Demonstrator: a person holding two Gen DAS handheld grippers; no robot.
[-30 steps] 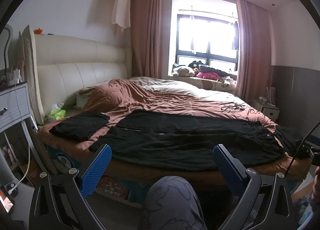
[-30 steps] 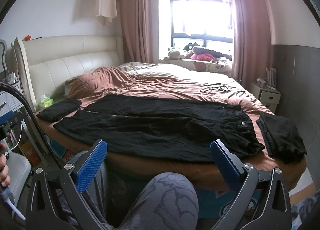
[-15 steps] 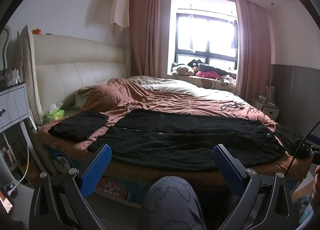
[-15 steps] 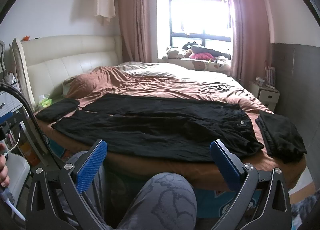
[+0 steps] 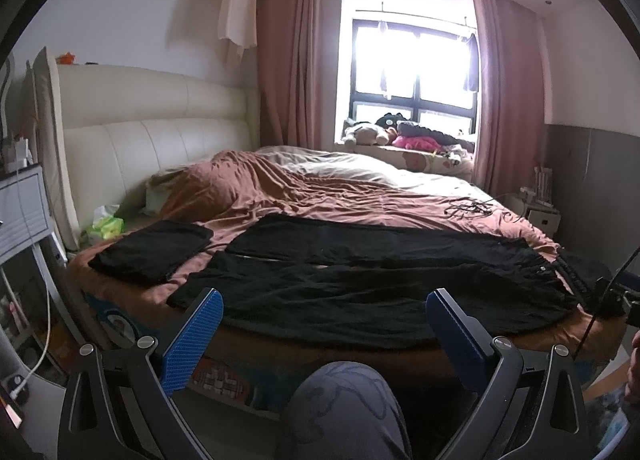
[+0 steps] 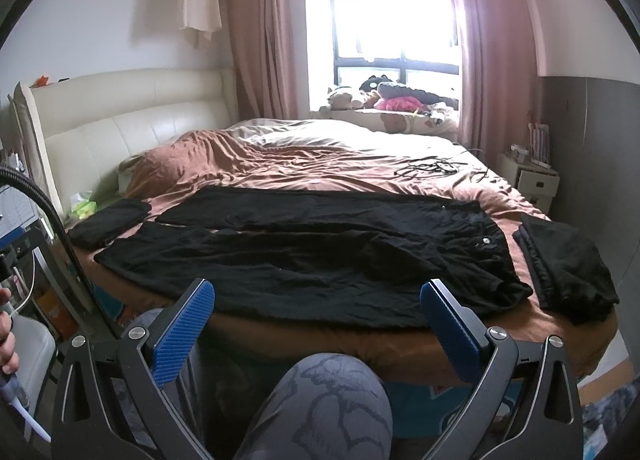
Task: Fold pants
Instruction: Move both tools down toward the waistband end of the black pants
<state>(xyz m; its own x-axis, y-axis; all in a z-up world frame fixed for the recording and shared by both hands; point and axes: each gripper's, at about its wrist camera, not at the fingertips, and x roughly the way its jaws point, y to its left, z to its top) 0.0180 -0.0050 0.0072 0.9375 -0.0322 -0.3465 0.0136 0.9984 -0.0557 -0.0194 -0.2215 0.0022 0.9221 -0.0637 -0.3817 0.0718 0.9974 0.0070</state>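
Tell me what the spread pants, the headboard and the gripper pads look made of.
Pants: soft matte black fabric, probably cotton-like; it lies limp and creased. Headboard: cream leather or faux leather, smooth with slight sheen and stitched panels. Pads: blue, finely ribbed, likely rubber or plastic.

Knee [image 6: 320, 400] blocks below; folded garments [image 6: 568, 260] flank pants [image 6: 312, 256]

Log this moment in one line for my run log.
stage: pre-grasp | black pants: spread flat on bed | left gripper: open, empty | right gripper: open, empty
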